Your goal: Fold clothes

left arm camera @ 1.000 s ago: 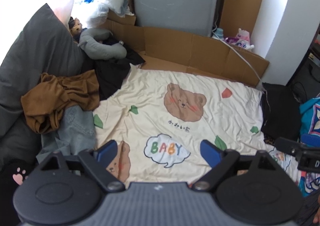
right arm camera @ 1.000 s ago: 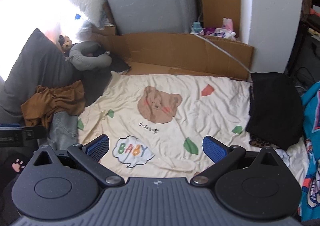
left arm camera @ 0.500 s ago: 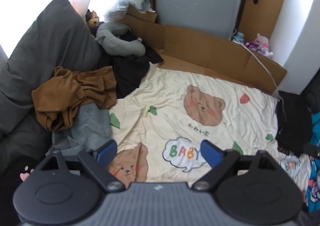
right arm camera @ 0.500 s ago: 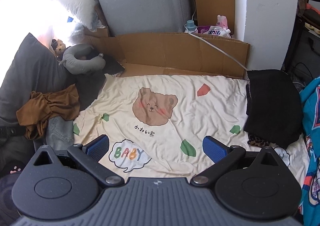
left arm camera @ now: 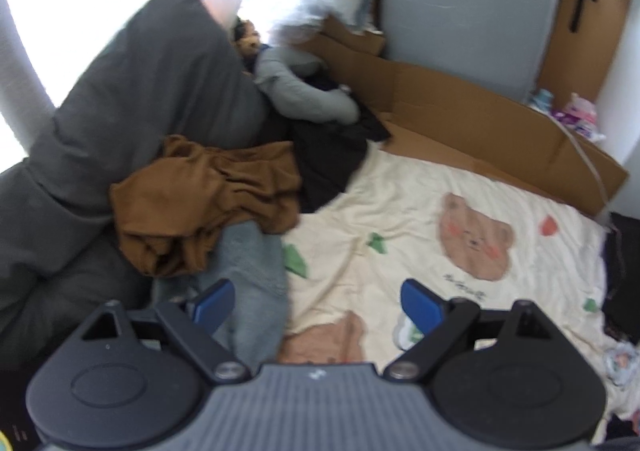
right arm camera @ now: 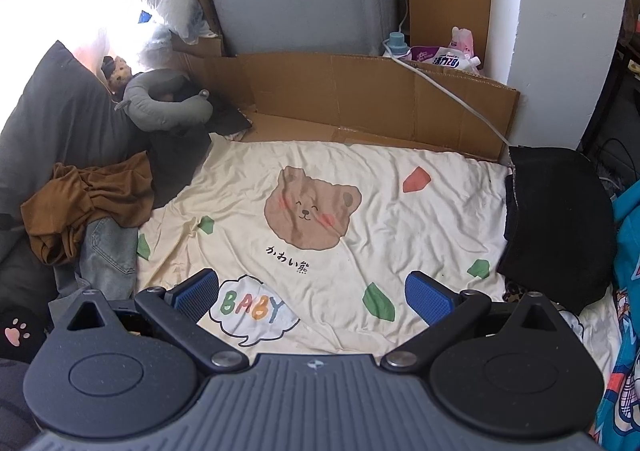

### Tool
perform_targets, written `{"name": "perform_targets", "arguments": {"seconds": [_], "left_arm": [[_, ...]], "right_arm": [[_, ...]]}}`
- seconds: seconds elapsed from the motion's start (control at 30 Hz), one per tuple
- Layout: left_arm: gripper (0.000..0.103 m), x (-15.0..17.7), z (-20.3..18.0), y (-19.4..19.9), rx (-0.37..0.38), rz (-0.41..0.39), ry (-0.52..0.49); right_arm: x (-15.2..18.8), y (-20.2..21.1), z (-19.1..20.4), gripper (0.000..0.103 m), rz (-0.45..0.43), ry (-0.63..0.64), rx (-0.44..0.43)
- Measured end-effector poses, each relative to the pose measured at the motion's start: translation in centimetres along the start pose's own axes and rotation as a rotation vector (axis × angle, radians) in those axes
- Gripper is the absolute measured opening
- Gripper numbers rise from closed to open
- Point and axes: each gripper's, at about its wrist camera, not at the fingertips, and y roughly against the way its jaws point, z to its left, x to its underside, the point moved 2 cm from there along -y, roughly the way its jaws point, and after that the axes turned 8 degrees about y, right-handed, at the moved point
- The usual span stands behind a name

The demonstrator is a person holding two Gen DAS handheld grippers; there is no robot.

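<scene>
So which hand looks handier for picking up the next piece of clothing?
Probably the left. Its open fingers sit right over the jeans and brown garment; the right gripper faces bare blanket.

Home bedroom: bear-print bedsheet, grey pillow, heaped clothes.

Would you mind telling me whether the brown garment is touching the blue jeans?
Touching. The right wrist view shows the brown garment draped over the top of the blue jeans, with no gap between them.
</scene>
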Motion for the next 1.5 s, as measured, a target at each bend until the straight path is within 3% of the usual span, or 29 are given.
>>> {"name": "perform_targets", "arguments": {"seconds": [0.23, 0.37, 0.6, 0.83, 1.2, 1.33, 1.5], "left_arm": [[0.087, -2.6, 5.7, -1.3, -0.035, -0.035, 0.111], [0.081, -3.6, 8.1, -2.5, -0.083, -0.048, 0.126], [0.08, -5.4, 11.4, -5.5, -0.098, -0.072, 0.135], [0.075, -5.8, 13.7, -9.8, -0.123, -0.044, 0.152], [0.076, -5.1, 15.9, -18.2, -0.124, -0.072, 0.201], [0.065, -4.6, 16.4, -21.4, -0.129, -0.098, 0.205], [0.061, -4.3, 17.0, -24.6, -0.155, -0.124, 0.226]], "right_arm": [[-0.2, -2.1, -0.1, 0.102, -0.009, -0.026, -0.045], [-0.3, -3.5, 0.1, 0.102, -0.016, -0.024, -0.043], [-0.1, -5.9, 0.5, 0.097, 0.009, -0.022, -0.062], [0.3, -8.5, 0.3, 0.097, 0.029, -0.028, -0.06], [1.3, -12.4, 0.3, 0.097, 0.058, 0.023, -0.078], [2.4, -14.2, -0.4, 0.096, 0.069, 0.003, -0.074], [4.1, -17.2, -0.4, 0.091, 0.088, -0.022, -0.095]]}}
